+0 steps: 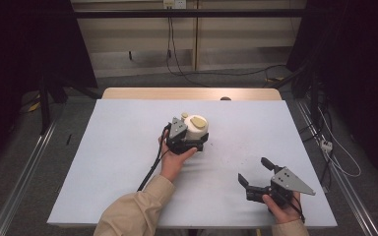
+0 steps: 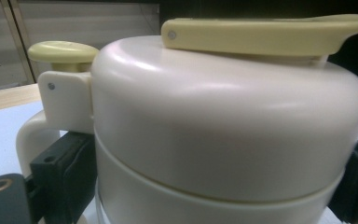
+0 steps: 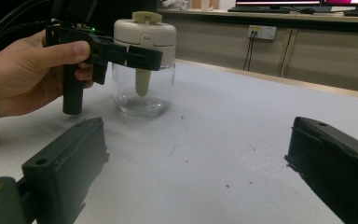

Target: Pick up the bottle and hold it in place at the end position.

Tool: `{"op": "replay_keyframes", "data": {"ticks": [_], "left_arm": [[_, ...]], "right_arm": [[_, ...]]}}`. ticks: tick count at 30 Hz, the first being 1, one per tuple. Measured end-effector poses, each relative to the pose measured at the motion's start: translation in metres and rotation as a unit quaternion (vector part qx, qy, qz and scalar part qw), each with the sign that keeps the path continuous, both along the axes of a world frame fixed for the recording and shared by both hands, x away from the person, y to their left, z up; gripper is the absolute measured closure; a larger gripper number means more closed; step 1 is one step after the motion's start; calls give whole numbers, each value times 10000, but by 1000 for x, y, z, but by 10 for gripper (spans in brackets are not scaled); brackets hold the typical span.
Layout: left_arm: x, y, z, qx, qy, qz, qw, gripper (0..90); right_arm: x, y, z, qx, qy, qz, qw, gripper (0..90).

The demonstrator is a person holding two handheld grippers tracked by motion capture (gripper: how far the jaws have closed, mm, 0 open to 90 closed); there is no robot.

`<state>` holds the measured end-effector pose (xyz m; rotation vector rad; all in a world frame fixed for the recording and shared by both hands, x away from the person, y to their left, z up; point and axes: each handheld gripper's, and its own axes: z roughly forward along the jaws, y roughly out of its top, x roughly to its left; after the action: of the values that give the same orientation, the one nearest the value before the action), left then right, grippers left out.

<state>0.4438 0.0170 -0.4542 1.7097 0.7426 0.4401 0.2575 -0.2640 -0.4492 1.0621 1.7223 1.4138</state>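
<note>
The left hand-held gripper (image 1: 189, 140) is near the middle of the tabletop (image 1: 118, 147), a little toward the far edge, and the person's left hand (image 1: 174, 160) holds it from behind. Its two black jaws are closed around a jar (image 1: 195, 129), one jaw on each side of the jar's cream lid (image 2: 228, 126), pressing on it. In the left gripper view the lid is very close, with a pale yellow flap (image 2: 261, 35) lying flat on top and a small yellow knob (image 2: 63, 52) at one side, above a cream handle (image 2: 32, 135). In the right gripper view the jar (image 3: 143, 88) stands upright on the tabletop (image 3: 223, 140), and you can see that its lower part is clear glass with a pale scoop (image 3: 142, 83) hanging down inside it. The left hand-held gripper (image 3: 135, 57) grips the jar just under the lid there, and the hand (image 3: 23, 74) wraps round the grip. Well apart from the jar, near the right end of the near edge, is the right hand-held gripper (image 1: 256, 177), held in the person's right hand (image 1: 283, 204). Its jaws are spread wide and hold nothing; bare tabletop lies between them. A grey three-cornered plate (image 1: 295, 181) sits on top of it.
</note>
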Motion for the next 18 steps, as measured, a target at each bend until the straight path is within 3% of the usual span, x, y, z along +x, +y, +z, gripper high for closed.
{"op": "replay_keyframes", "data": {"ticks": [18], "left_arm": [[-4, 5, -3, -48, 5, -26, 10000, 64]], "right_arm": [[5, 8, 1, -47, 82, 113, 9999, 45]]}}
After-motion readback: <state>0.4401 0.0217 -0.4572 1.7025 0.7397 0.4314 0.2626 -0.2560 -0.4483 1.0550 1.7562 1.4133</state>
